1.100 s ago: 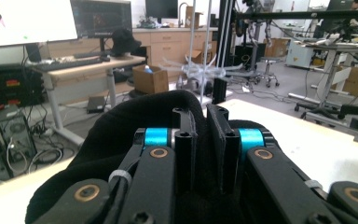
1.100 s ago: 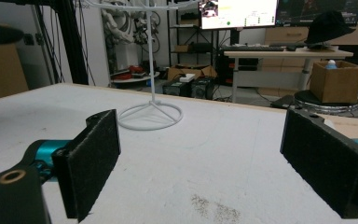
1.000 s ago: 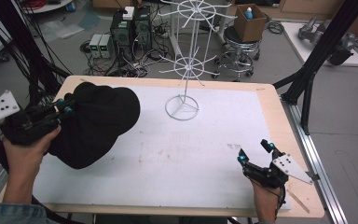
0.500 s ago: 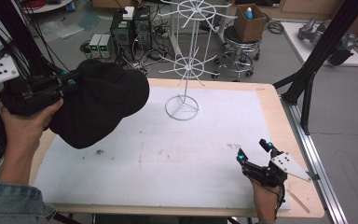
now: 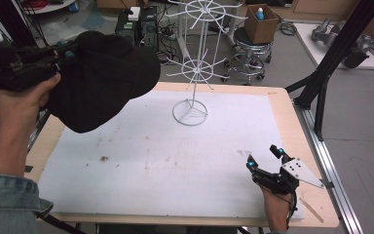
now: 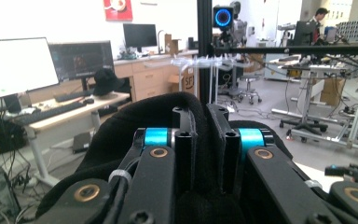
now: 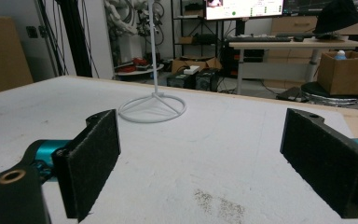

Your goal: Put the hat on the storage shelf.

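A black cap (image 5: 100, 78) hangs in the air over the table's far left corner, held by my left gripper (image 5: 65, 52), which is shut on its edge. In the left gripper view the two jaws stand close together with the black cap fabric (image 6: 149, 114) pinched between them. A white wire hat stand (image 5: 194, 73) rises from a ring base at the back middle of the table (image 5: 282, 105); its base (image 7: 152, 108) lies ahead of my right gripper. My right gripper (image 5: 264, 159) rests low near the front right corner, open, with nothing between its pads (image 7: 91, 161).
A white mat (image 5: 175, 161) covers most of the tabletop. Black frame posts (image 5: 328, 63) stand at the right. Behind the table are a stool with a cardboard box (image 5: 260, 22), cables and equipment on the floor.
My left gripper has lifted the black cap off the table, up and slightly toward the far left. The right gripper has stayed in place.
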Demonstrator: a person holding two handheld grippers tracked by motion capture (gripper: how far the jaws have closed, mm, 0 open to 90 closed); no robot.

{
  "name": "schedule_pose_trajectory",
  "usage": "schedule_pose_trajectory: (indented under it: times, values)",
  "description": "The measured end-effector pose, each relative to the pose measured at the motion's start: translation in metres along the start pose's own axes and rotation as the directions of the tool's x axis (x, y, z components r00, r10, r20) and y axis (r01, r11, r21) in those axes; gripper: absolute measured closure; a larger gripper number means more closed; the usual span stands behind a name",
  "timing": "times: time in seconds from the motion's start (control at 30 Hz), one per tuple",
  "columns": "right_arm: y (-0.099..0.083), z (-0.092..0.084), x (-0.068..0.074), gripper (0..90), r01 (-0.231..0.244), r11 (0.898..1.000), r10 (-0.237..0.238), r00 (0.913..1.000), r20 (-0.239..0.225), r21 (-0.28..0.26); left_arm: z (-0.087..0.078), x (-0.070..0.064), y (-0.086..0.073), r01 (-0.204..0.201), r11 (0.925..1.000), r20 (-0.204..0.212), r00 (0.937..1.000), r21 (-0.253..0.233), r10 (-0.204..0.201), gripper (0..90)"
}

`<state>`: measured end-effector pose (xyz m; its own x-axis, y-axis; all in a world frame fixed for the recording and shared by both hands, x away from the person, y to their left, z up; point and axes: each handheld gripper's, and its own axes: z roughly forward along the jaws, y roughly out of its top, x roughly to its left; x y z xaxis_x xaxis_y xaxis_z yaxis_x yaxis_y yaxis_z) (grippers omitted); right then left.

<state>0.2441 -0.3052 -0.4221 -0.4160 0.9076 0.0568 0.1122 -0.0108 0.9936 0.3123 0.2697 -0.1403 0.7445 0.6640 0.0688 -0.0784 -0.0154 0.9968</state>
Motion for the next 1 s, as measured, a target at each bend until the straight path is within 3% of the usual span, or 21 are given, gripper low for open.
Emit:
schedule_pose_trajectory:
  times: [0.37,0.67,1.0]
  values:
    - [-0.001,0.003,-0.001,11.1,-0.001,1.0,0.001,1.0,-0.008,0.008,0.015,-0.005,0.039,-0.024,0.9988,0.019,0.9995,-0.042,0.025,81.5]
    - [-0.001,0.004,-0.001,11.1,0.0,1.0,0.0,1.0,-0.009,0.015,0.027,-0.008,0.055,-0.041,0.9975,0.026,0.9987,-0.057,0.043,81.4]
    - [-0.002,0.005,-0.002,11.1,0.003,1.0,-0.002,0.9999,-0.015,0.019,0.042,-0.011,0.07,-0.011,0.9918,0.051,0.9986,-0.127,0.017,81.4]
